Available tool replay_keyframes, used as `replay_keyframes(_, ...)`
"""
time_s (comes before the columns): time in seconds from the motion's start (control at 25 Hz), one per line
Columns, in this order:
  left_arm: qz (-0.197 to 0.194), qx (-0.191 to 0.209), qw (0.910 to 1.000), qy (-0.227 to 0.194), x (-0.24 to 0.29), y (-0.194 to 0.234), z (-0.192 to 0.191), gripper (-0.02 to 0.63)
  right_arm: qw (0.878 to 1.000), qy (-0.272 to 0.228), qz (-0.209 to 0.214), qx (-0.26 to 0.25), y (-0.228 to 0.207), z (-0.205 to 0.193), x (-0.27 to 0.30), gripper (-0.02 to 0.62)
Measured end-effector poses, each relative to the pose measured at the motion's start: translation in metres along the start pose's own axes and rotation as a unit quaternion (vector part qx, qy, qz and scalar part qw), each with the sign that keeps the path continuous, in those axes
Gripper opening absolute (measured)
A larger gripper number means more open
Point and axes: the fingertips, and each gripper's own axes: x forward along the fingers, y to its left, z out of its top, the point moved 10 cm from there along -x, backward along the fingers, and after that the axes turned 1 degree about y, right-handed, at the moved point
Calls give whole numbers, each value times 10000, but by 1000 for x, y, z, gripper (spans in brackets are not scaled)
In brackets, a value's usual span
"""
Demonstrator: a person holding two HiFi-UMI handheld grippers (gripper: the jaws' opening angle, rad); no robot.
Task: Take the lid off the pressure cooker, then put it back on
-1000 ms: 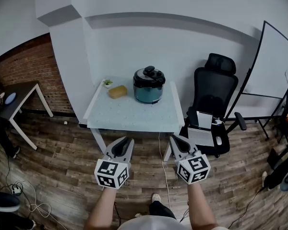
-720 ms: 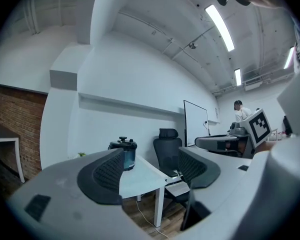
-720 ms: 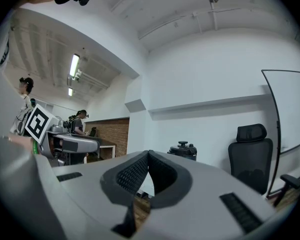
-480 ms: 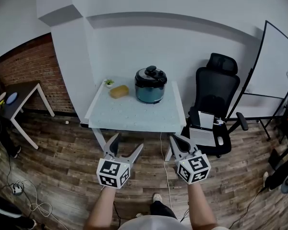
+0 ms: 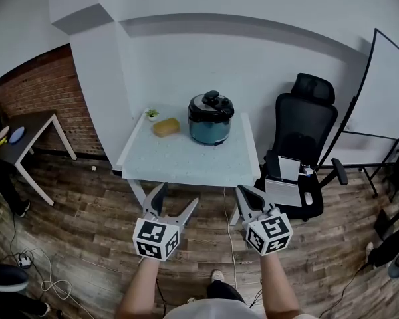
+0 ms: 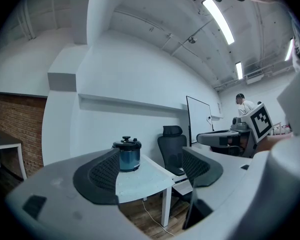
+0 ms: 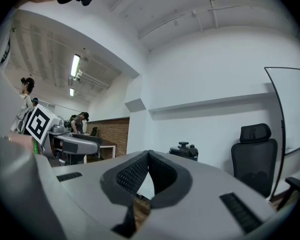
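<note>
Left hand-held gripper (image 5: 178, 195) just opened empty, held level.

Both forearms (image 5: 143, 283) reach out side by side, holding the grippers level on the near side of the table (image 5: 186, 161), just short of its front edge. On the left gripper (image 5: 177, 196) the jaws have just been opening and are now spread wide, with nothing between them. On the right gripper (image 5: 243, 193) the jaws are pressed together.
</note>
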Motion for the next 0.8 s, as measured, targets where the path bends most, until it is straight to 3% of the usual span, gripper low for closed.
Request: replay_keyframes(0.8, 353, 46, 9993, 128, 154, 47, 14, 356, 9995, -45, 290, -107, -122, -3, 112, 0)
